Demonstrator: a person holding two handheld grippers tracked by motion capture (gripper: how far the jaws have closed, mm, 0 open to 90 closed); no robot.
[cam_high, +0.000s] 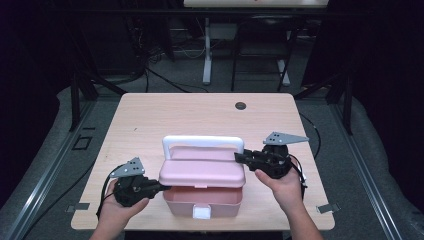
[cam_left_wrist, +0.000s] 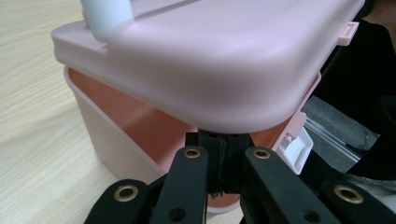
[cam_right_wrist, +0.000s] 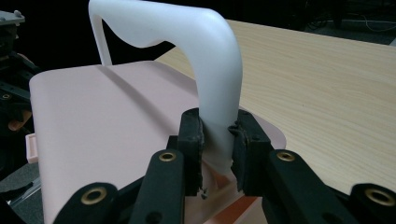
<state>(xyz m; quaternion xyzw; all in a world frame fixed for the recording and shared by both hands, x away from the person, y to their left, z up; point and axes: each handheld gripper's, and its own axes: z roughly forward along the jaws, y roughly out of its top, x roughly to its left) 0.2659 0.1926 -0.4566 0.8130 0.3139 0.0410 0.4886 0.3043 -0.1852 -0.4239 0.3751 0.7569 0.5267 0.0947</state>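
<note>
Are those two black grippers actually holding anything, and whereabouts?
The right gripper clamps the pink plastic box's white handle near its base. The left gripper, shut, sits under the raised pink lid, gripping nothing.

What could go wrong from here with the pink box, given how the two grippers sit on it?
The right gripper is clamped on one upright of the white handle; that narrow grip could slip or twist the handle. The left gripper, jaws shut, sits under the raised lid at the box's open edge; if it slides out, the lid may drop. The box stands near the table's front edge and could be shoved off.
</note>
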